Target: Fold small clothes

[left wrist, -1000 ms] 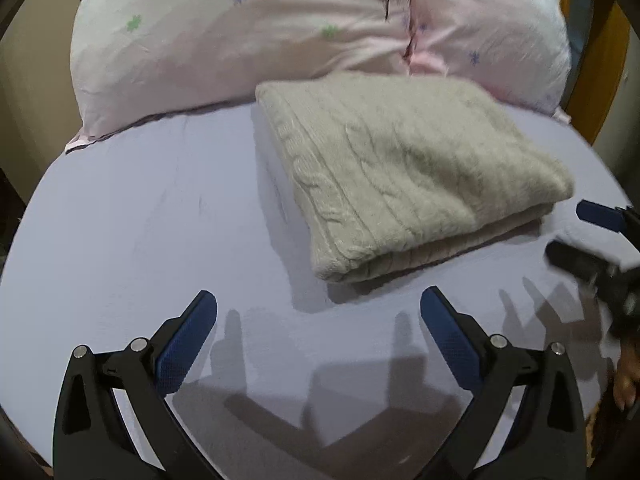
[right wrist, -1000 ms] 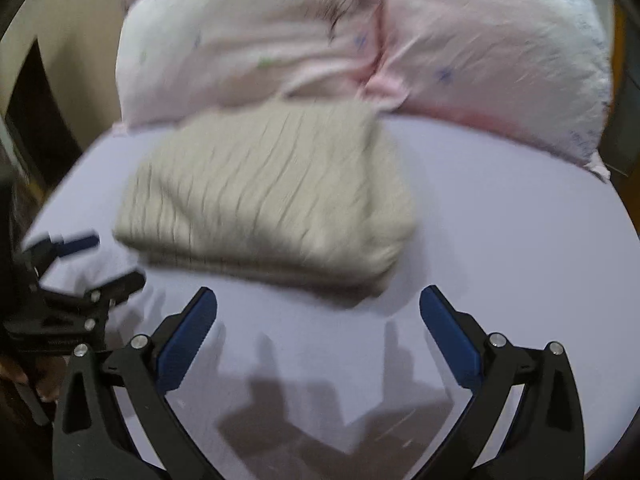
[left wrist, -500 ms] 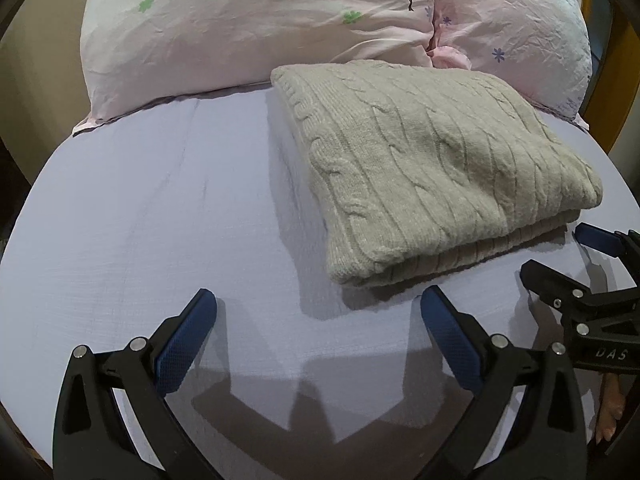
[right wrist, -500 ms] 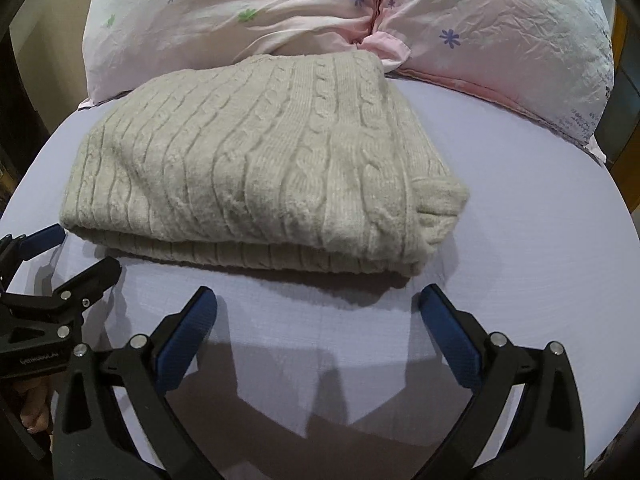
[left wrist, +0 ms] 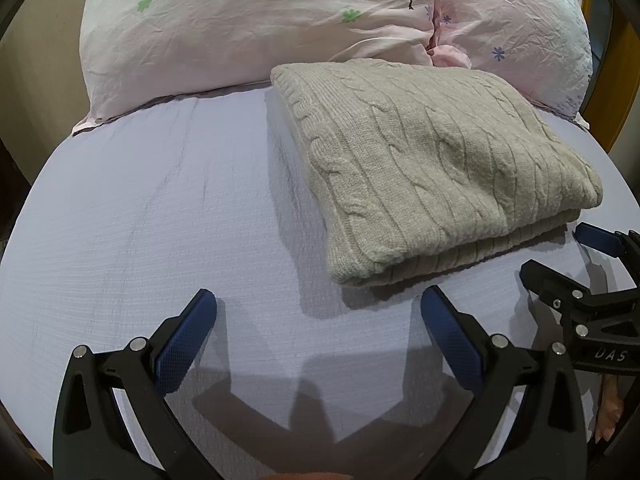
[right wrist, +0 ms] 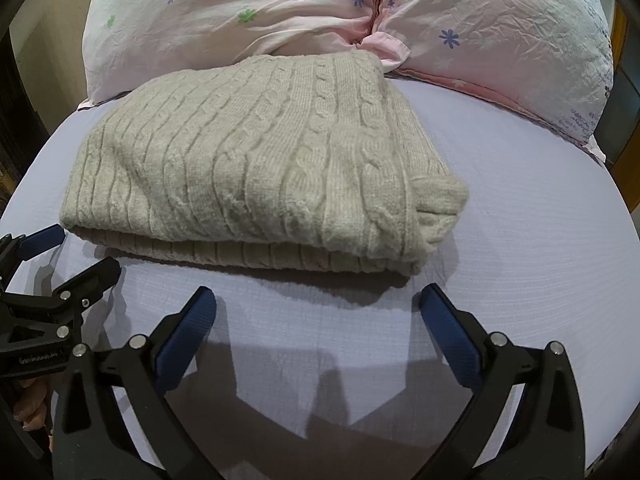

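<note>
A beige cable-knit sweater (left wrist: 436, 168) lies folded into a thick rectangle on the lavender bed sheet (left wrist: 160, 216); it also shows in the right wrist view (right wrist: 256, 168). My left gripper (left wrist: 318, 320) is open and empty, just in front of the sweater's near left corner. My right gripper (right wrist: 318, 312) is open and empty, just in front of the sweater's near folded edge. The right gripper also shows at the right edge of the left wrist view (left wrist: 568, 256), open. The left gripper shows at the left edge of the right wrist view (right wrist: 68, 252), open.
Two pink floral pillows (left wrist: 260, 20) (right wrist: 492, 28) lie behind the sweater at the head of the bed. A wooden bed frame (left wrist: 624, 64) shows at the far right. Bare sheet (right wrist: 540, 220) lies right of the sweater.
Both grippers have moved closer to the sweater and steadied; the views were blurred a second ago and are sharp now. The sweater has not moved. Both grippers stay open.
</note>
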